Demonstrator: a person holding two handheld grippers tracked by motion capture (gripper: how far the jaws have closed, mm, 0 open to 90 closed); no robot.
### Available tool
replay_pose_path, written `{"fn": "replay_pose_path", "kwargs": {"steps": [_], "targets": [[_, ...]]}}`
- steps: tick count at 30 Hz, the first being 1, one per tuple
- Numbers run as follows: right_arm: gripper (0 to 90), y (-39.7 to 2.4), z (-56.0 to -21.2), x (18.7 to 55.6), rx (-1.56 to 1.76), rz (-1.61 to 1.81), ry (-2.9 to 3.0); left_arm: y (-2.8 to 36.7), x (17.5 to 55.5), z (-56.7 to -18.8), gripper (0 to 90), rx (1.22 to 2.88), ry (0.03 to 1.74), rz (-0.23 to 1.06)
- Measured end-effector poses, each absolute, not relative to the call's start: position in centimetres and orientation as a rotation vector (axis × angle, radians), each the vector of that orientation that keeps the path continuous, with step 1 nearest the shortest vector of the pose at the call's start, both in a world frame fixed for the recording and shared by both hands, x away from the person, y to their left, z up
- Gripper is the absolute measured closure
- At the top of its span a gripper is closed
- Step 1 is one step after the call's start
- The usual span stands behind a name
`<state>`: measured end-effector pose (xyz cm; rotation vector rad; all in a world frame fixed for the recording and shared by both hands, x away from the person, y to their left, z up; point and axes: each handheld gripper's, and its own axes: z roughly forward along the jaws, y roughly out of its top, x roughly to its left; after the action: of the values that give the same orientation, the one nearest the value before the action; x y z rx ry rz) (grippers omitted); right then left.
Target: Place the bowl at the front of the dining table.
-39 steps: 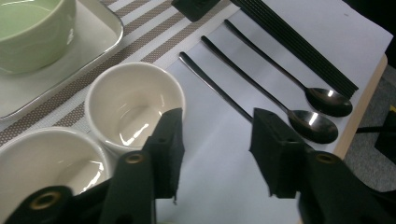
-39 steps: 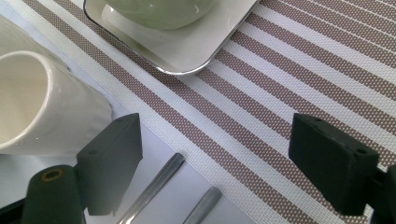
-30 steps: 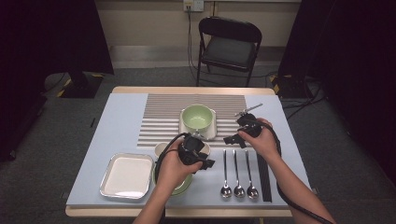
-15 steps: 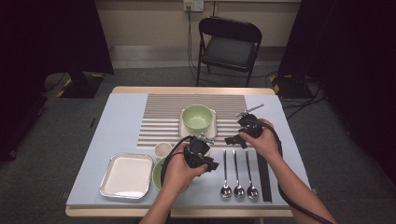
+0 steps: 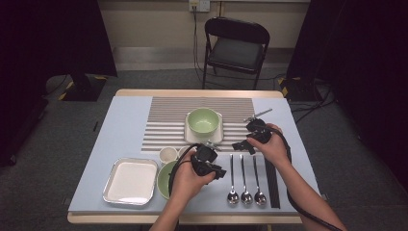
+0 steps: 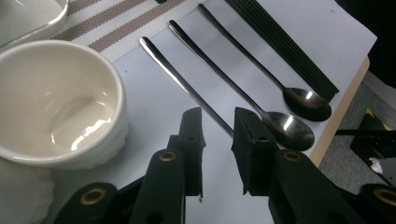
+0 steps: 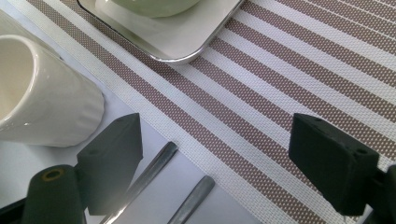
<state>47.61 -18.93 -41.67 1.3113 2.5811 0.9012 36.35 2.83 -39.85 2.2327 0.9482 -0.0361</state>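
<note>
Since the earlier frames the left gripper (image 5: 208,163) has slid back from the small cups toward the near edge of the worktop (image 5: 120,120), and its jaws have just been closing. They now stand narrow, with the handle of the nearest long polished steel spoon (image 6: 187,86) running up between them; in the left gripper view a sliver of gap shows on each side of the handle, so the pads do not press it. Two more matching steel spoons (image 6: 252,74) lie alongside it, bowls toward the near edge, and a pair of black chopsticks (image 6: 285,46) lies just beyond them, nearest the right edge. Beside the left jaw sits a small cream ceramic cup (image 6: 60,102).

At the spoons' far tips the right gripper (image 5: 250,139) hovers with jaws wide and nothing between them, over the edge of the brown-and-white striped placemat (image 7: 289,84); a second cream cup (image 7: 42,98) stands just to one side. Farther out on the mat a pale green bowl (image 5: 203,120) rests in a white square dish (image 5: 217,137). Toward the near left corner lie a green bowl (image 5: 165,180) and a white square tray (image 5: 130,180).
</note>
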Motion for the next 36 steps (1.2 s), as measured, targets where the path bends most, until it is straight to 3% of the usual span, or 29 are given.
{"fn": "replay_pose_path", "kwargs": {"steps": [36], "targets": [[17.3,-19.0,-42.5,47.4,1.306,0.877,2.598,0.8,35.3,-42.2,82.4,2.264,0.975,-0.103]]}}
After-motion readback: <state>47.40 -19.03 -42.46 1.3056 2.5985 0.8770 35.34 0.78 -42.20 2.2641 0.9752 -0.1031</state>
